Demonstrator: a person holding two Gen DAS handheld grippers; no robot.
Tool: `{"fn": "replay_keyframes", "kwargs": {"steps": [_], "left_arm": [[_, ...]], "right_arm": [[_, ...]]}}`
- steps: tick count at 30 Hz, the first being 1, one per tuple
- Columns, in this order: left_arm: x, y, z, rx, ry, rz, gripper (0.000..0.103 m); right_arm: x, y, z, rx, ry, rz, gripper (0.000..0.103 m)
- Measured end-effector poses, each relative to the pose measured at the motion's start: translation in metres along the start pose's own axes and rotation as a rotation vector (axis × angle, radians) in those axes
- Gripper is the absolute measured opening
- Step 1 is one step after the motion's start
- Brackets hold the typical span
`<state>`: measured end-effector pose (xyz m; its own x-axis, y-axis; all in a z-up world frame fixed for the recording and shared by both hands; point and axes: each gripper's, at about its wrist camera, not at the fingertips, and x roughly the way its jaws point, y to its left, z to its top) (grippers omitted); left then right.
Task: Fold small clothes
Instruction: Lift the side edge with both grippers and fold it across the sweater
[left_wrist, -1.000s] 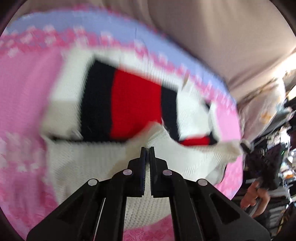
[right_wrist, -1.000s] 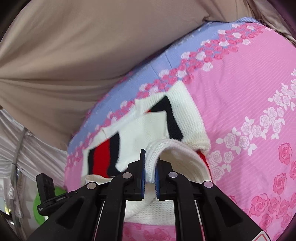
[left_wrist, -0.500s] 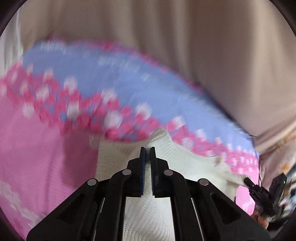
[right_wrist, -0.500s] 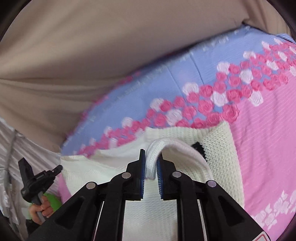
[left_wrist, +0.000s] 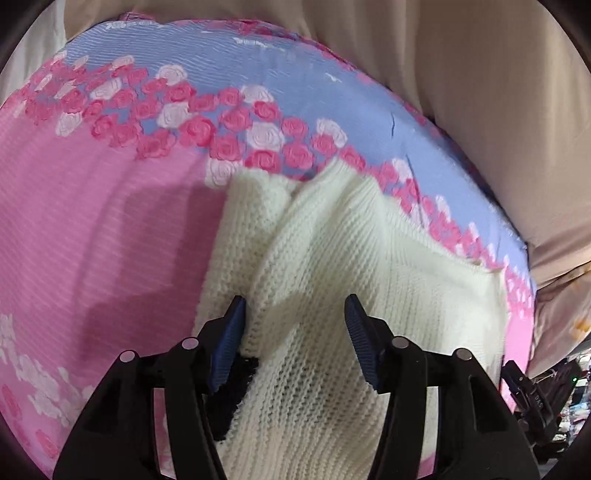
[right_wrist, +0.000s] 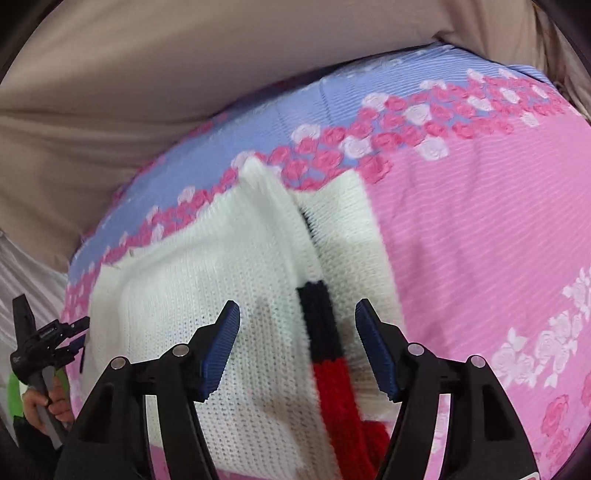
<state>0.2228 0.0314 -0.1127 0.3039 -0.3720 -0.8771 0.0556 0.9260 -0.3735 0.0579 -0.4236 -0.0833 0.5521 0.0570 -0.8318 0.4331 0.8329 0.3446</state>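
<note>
A small cream knitted sweater (left_wrist: 332, 266) with black and red stripes lies folded over on the pink rose-print bedspread (left_wrist: 92, 229). My left gripper (left_wrist: 293, 321) is open just above the sweater's folded cream layer, holding nothing. In the right wrist view the same sweater (right_wrist: 207, 280) shows a black and red stripe (right_wrist: 325, 354) beside the folded edge. My right gripper (right_wrist: 297, 325) is open over that stripe, empty.
The bedspread has a blue band with pink and white roses (left_wrist: 229, 92) along its far edge. Beige fabric (right_wrist: 147, 74) hangs behind the bed. The other gripper and the hand on it (right_wrist: 40, 354) show at the left edge of the right wrist view.
Both grippers carried the sweater's edge forward over the striped part, then opened and let go of it. The folded layer now lies flat.
</note>
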Motion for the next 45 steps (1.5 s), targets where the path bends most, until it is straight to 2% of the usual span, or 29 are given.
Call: {"fn": "replay_keyframes", "kwargs": {"steps": [1,2,3,4,6,8,10,12,13,15,18,20,21,22,23,25,26,27,28,31,33,35,37,39,40,42,43,44,45], "left_arm": [[0.001,-0.002,0.001,0.006,0.0,0.003,0.033],[0.001,-0.002,0.003,0.014,0.011,0.006,0.009],[0.001,-0.002,0.005,0.013,0.017,0.004,0.009],[-0.004,0.001,0.008,0.001,-0.006,0.013,0.009],[-0.014,0.005,0.015,-0.002,-0.032,0.028,0.008],[-0.015,0.011,0.021,-0.004,-0.025,0.046,0.008],[-0.001,0.019,0.022,0.0,0.007,0.08,0.009],[0.011,0.023,0.019,-0.006,0.022,0.085,0.009],[0.01,0.021,0.018,-0.006,0.011,0.085,0.009],[0.004,0.018,0.018,-0.012,0.017,0.076,0.009],[-0.005,0.004,0.023,0.01,0.01,0.02,0.013],[-0.004,-0.007,0.032,0.033,0.001,0.017,0.024],[-0.001,-0.01,0.036,0.037,-0.005,0.022,0.029],[0.005,-0.014,0.043,0.037,-0.01,0.032,0.041],[0.011,-0.015,0.047,0.035,-0.004,0.034,0.048],[0.026,-0.017,0.053,0.025,0.037,0.033,0.047],[0.033,-0.018,0.055,0.034,0.048,0.033,0.035],[0.034,-0.019,0.054,0.049,0.051,0.034,0.018],[0.033,-0.022,0.055,0.069,0.056,0.036,0.007],[0.012,-0.02,0.06,0.07,-0.026,0.032,0.007],[0.011,-0.011,0.065,0.04,-0.037,0.049,0.007],[0.027,-0.001,0.068,0.013,0.0,0.062,0.007],[0.042,0.001,0.066,0.01,0.032,0.076,0.007],[0.039,-0.007,0.064,0.047,0.019,0.097,0.008],[0.034,-0.009,0.063,0.047,0.018,0.073,0.01],[0.02,-0.007,0.057,0.035,0.002,0.03,0.016],[0.01,-0.002,0.051,0.03,-0.009,0.03,0.031],[0.0,0.003,0.042,0.025,-0.022,0.029,0.05],[-0.011,0.011,0.03,0.014,-0.034,0.032,0.057]], "right_arm": [[0.004,0.004,0.0,-0.016,0.013,0.002,0.055],[0.009,0.008,0.002,-0.029,0.028,0.002,0.046],[0.01,0.012,0.004,-0.037,0.034,0.005,0.013],[0.006,0.014,0.006,-0.034,0.029,0.016,0.008],[-0.018,0.009,0.016,-0.001,-0.052,0.039,0.007],[-0.037,-0.007,0.026,0.044,-0.097,0.022,0.007],[-0.031,-0.031,0.028,0.08,-0.07,-0.021,0.006],[-0.001,-0.058,0.018,0.096,0.04,-0.073,0.006],[0.007,-0.064,0.013,0.106,0.062,-0.062,0.006],[-0.001,-0.061,0.012,0.126,0.047,-0.025,0.008],[-0.016,-0.039,0.024,0.08,-0.007,-0.01,0.02],[-0.014,-0.021,0.039,0.008,-0.021,-0.033,0.04],[-0.01,-0.014,0.046,-0.019,-0.027,-0.038,0.057],[-0.003,-0.008,0.055,-0.047,-0.027,-0.047,0.06],[0.007,-0.002,0.06,-0.069,-0.018,-0.066,0.06],[0.03,0.009,0.067,-0.1,0.033,-0.096,0.06],[0.042,0.011,0.069,-0.11,0.064,-0.099,0.059],[0.049,0.016,0.069,-0.123,0.085,-0.097,0.035],[0.051,0.021,0.07,-0.134,0.095,-0.076,0.01],[0.018,0.031,0.079,-0.122,-0.022,-0.011,0.008],[0.0,0.016,0.088,-0.056,-0.093,0.006,0.007],[0.016,-0.008,0.091,0.003,-0.058,-0.019,0.007],[0.056,-0.025,0.083,0.017,0.085,-0.054,0.007],[0.053,-0.018,0.078,-0.002,0.063,-0.053,0.01],[0.042,-0.012,0.077,0.01,0.042,-0.035,0.017],[0.015,-0.005,0.071,0.036,-0.025,0.004,0.024],[-0.001,-0.005,0.064,0.049,-0.057,0.012,0.04],[-0.014,-0.007,0.056,0.057,-0.078,0.005,0.049],[-0.024,-0.008,0.048,0.059,-0.09,-0.006,0.057]]}}
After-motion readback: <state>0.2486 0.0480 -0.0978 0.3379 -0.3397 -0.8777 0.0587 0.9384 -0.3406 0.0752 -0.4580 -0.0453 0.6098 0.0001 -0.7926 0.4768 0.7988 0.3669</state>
